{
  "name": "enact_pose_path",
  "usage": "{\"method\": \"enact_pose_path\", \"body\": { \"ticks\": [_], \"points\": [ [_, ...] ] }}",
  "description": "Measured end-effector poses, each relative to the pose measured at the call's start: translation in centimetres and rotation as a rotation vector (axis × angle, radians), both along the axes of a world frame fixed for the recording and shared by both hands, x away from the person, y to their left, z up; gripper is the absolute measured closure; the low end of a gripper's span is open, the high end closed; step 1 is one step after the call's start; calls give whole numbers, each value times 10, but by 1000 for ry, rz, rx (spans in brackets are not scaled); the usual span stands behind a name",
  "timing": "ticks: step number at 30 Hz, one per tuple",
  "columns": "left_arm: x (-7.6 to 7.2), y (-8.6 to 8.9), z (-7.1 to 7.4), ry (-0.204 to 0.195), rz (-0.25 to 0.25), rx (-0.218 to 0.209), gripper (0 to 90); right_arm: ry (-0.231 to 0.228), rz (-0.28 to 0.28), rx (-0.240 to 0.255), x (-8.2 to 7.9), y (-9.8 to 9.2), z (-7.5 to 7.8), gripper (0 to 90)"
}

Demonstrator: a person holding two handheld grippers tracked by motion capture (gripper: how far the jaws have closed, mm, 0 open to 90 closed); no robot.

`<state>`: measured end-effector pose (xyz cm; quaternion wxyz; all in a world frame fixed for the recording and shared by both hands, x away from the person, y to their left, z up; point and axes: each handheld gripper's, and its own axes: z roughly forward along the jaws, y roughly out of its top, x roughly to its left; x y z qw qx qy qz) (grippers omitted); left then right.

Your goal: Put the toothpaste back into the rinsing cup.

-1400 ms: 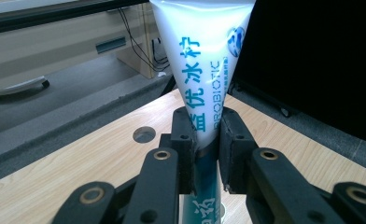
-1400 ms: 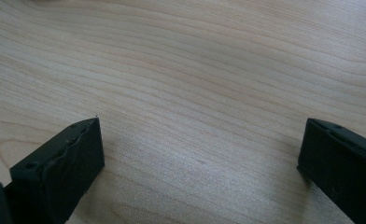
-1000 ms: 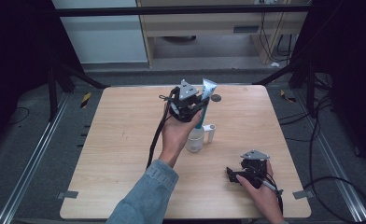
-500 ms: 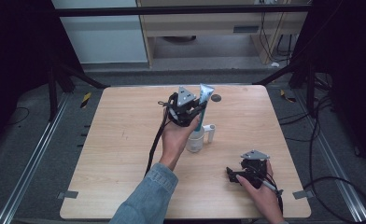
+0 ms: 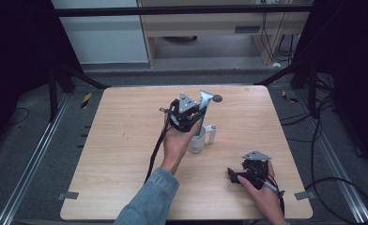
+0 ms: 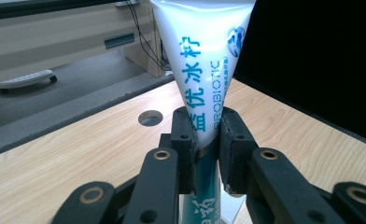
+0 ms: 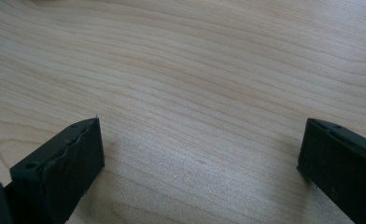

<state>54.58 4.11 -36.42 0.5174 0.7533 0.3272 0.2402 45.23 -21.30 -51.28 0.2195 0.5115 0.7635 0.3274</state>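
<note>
A white toothpaste tube (image 6: 204, 79) is clamped upright between the jaws of the left gripper (image 5: 187, 115), its lower end sunk in a white mug (image 5: 200, 142) that stands near the middle of the wooden table (image 5: 116, 154); what else the mug holds cannot be told. The right gripper (image 5: 244, 174) is held low over bare wood near the table's front right, well apart from the mug; its jaws are spread wide with nothing between them.

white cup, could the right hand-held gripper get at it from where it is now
Probably yes. The right hand-held gripper rests open on bare table, nothing lying between it and the white cup. The left hand-held gripper with its toothpaste tube crowds the cup's top, so a side approach looks likelier.
</note>
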Motion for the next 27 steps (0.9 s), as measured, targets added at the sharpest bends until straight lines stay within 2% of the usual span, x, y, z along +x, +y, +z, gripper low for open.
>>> {"method": "enact_pose_path", "body": {
  "ticks": [5, 14, 27],
  "points": [
    [2, 1, -9, 25, -4, -13, 775, 0, 0, 0, 0, 0, 0, 4],
    [2, 2, -19, 20, 3, -10, 775, 1, -1, 1, 0, 0, 0, 4],
    [1, 2, -25, 8, 0, -5, 775, 1, -1, 1, 0, 0, 0, 4]
  ]
}}
